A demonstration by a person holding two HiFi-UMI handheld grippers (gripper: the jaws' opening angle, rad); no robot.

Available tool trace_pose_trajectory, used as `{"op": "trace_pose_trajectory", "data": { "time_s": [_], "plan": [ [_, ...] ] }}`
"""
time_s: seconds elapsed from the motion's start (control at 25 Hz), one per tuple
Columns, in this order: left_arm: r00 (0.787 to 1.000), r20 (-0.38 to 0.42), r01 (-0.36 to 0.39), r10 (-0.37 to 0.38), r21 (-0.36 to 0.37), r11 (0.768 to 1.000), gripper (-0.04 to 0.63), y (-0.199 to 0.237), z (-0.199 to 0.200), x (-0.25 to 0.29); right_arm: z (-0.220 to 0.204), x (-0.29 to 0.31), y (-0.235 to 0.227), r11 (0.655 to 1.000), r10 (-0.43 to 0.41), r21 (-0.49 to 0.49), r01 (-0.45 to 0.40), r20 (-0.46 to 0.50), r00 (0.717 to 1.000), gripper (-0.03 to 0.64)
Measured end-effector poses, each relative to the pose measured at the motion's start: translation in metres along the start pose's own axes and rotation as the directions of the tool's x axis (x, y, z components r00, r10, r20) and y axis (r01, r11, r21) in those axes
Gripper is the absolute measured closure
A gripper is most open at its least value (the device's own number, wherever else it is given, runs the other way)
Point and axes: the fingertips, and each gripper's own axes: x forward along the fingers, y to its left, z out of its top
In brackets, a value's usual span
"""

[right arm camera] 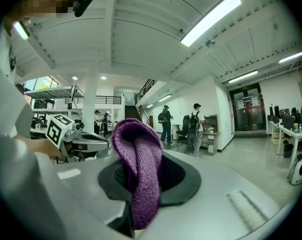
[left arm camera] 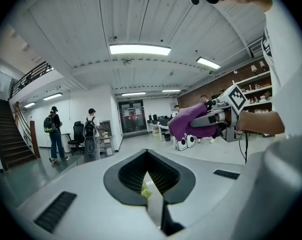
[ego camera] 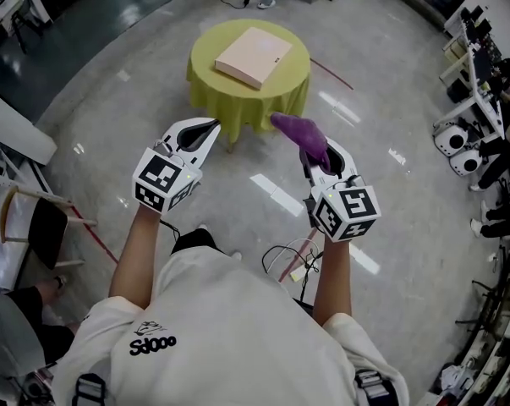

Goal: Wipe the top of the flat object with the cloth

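right gripper (ego camera: pixel 322 164): jaws pinch cloth (ego camera: pixel 300 134), tips hidden | left gripper (ego camera: pixel 206 130): jaws together

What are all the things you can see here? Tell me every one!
Table: one, round with a yellow-green cover, on the floor ahead.
Flat box: one, pale pinkish-beige, lying on the table top.
Cloth: one, purple, pinched in the right gripper, up in the air short of the table.
Chair: one, dark seat, at the left edge.
People with backpacks: two, dark clothes, standing far off near the stairs.
Left gripper: one, white and black, jaws together, nothing in it.
Right gripper: one, white and black, jaws closed on the cloth.
Forearms: two, bare, coming out of a white shirt.
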Motion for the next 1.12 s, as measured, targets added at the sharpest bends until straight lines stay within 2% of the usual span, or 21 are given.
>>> {"op": "trace_pose_trajectory", "data": {
  "time_s": [0.2, 0.44, 0.6, 0.84, 0.96, 1.12],
  "plan": [
    [1.000, 0.003, -0.026, 0.026, -0.039, 0.999, 0.603, 0.011, -0.006, 0.007, -0.003, 0.007, -0.004, 1.000, 0.005, 0.007, -0.005, -0.005, 1.000, 0.538],
    [0.999, -0.040, 0.033, -0.036, -0.059, 0.998, 0.598, 0.028, -0.025, 0.032, -0.010, 0.035, -0.015, 1.000, -0.005, 0.009, 0.005, -0.025, 1.000, 0.538],
    [0.997, -0.031, 0.070, -0.076, -0.162, 0.984, 0.595, 0.060, -0.036, 0.057, -0.005, 0.070, -0.032, 1.000, -0.019, -0.003, 0.019, -0.024, 1.000, 0.538],
    [0.997, -0.022, 0.072, -0.075, -0.105, 0.992, 0.594, 0.127, -0.034, 0.104, 0.007, 0.141, -0.062, 0.999, -0.040, -0.023, 0.040, -0.025, 0.999, 0.538],
    [0.999, -0.025, 0.036, -0.038, -0.077, 0.996, 0.595, 0.169, -0.031, 0.131, 0.018, 0.181, -0.076, 0.998, -0.051, -0.023, 0.050, -0.027, 0.998, 0.538],
    [0.999, -0.018, -0.028, 0.026, -0.096, 0.995, 0.597, 0.230, -0.032, 0.164, 0.029, 0.233, -0.094, 0.998, -0.064, -0.021, 0.063, -0.027, 0.998, 0.538]
  ]
}}
